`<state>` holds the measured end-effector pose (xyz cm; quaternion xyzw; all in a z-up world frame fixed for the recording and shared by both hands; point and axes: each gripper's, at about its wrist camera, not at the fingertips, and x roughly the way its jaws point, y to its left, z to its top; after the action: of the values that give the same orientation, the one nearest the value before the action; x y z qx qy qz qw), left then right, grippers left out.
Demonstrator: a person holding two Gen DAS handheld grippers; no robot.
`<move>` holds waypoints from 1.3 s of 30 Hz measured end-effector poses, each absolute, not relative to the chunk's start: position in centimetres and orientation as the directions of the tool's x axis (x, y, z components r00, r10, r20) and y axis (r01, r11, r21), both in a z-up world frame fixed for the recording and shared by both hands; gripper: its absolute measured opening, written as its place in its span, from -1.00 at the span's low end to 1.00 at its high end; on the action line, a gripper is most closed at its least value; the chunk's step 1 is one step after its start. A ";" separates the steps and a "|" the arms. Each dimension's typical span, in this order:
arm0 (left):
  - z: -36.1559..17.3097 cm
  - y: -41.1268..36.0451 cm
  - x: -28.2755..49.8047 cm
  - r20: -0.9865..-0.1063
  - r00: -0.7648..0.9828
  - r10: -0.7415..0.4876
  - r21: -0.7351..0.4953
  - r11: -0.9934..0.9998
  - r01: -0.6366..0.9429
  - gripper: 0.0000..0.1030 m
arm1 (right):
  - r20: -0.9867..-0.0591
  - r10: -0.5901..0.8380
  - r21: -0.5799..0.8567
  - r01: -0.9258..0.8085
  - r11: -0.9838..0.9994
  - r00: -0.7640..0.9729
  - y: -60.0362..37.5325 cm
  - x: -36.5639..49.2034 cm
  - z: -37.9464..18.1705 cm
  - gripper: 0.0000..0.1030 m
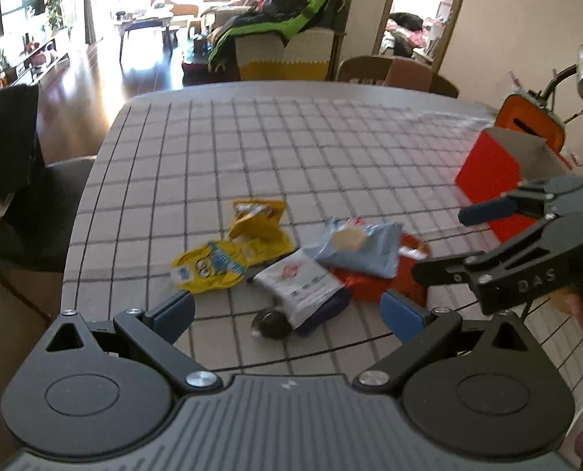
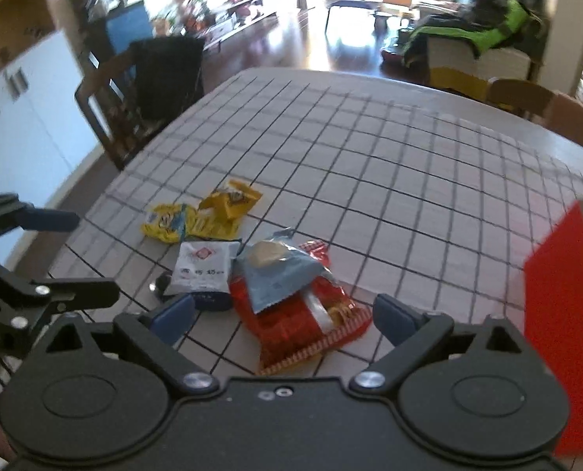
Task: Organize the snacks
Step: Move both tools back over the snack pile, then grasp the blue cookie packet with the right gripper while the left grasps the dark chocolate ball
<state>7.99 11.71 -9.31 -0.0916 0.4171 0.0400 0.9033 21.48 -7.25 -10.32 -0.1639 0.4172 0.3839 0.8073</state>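
Both tongs, left and right, gaped empty above unsorted crinkled foil snack packets; open red cardboard box beside waited.

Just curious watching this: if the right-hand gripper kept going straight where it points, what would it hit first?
Probably the crinkly red snack bag lying between the open right gripper fingers; depth is hard to judge.
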 end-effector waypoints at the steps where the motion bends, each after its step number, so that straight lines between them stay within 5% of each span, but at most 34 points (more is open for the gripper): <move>1: -9.7 12.0 8.0 -0.766 0.643 -0.001 -0.132 0.979 -0.156 0.97 | -0.805 0.474 0.039 -0.765 0.643 0.357 -6.7 21.6 -10.7 0.78; 22: -15.3 14.2 10.9 -0.866 0.499 -0.042 -0.137 0.978 -0.155 0.95 | -0.860 0.411 -0.065 -0.863 0.500 0.303 -0.2 24.6 -15.2 0.23; 34: -16.1 13.4 12.6 -0.876 0.474 -0.087 -0.115 0.993 -0.029 0.27 | -0.845 0.409 -0.146 -0.885 0.443 0.344 0.2 23.7 -15.7 0.02; 39: -15.9 12.4 13.1 -0.866 0.486 -0.117 -0.105 0.993 0.053 -0.16 | -0.840 0.416 -0.134 -0.876 0.463 0.348 -0.3 23.8 -15.4 -0.04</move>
<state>13.07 12.43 -15.90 -0.0318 0.5045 -0.0496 0.8614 23.80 -0.27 -15.37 -0.2996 0.3839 0.4225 0.7644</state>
